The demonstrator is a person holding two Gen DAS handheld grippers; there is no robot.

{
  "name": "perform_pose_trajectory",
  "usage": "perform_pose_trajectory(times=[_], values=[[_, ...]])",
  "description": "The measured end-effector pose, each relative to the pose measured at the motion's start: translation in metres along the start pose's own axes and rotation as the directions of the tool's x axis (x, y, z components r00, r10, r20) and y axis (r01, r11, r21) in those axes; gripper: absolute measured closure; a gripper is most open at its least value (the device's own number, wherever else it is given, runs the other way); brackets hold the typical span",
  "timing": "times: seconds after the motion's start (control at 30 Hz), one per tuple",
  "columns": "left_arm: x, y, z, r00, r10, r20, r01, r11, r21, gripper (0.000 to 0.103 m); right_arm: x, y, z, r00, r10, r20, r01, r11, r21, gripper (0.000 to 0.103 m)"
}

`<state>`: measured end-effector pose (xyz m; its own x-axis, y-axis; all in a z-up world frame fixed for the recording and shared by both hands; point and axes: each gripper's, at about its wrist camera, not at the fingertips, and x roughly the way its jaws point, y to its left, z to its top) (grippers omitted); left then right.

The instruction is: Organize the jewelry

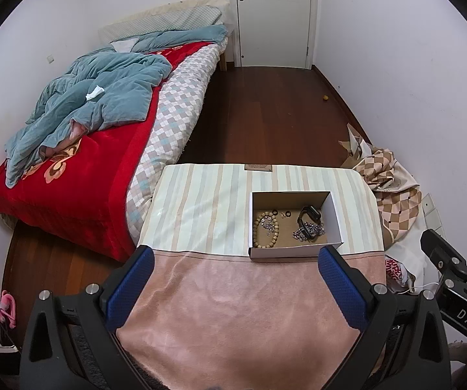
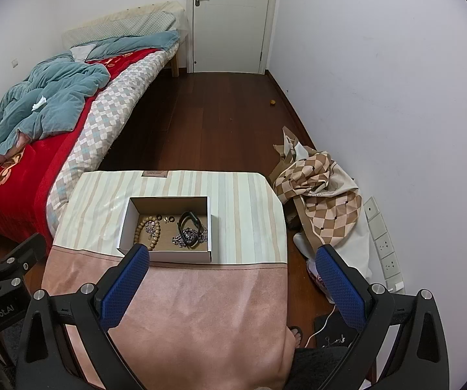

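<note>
Jaws of left gripper and right gripper spread wide, empty, near jewelry box.

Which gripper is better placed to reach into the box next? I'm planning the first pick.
Left, marginally. The left gripper faces the box almost between its open fingers; the right gripper has the box off to its left side. Both are empty.

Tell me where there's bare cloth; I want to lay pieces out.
Free: striped cloth left of the box, and pink cloth between it and the claws. Crowded: inside, bead bracelet, watch, chain.
</note>
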<state>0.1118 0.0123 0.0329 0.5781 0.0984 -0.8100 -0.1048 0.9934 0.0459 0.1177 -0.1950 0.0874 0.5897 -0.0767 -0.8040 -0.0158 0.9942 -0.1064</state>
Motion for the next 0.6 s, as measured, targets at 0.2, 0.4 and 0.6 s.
perform_pose_trajectory(times=[0.2, 0.4, 0.6], values=[[-0.0022, 0.0000, 0.0013, 1.000, 0.001, 0.005, -0.001, 1.000, 0.001, 0.000, -0.0018, 0.0010, -0.0003, 1.000, 0.000, 0.003, 0.000, 1.000, 0.002, 0.000], [-0.0049, 0.0036, -0.0008, 1.000, 0.002, 0.005, -0.002, 1.000, 0.002, 0.000, -0.0018, 0.0008, -0.0004, 1.000, -0.002, 0.002, 0.002, 1.000, -0.001, 0.000], [-0.0065, 0.0070, -0.0024, 1.000, -0.002, 0.013, 0.002, 1.000, 0.000, 0.000, -0.0055, 0.0026, -0.0007, 1.000, -0.001, 0.002, 0.001, 1.000, 0.000, 0.000]])
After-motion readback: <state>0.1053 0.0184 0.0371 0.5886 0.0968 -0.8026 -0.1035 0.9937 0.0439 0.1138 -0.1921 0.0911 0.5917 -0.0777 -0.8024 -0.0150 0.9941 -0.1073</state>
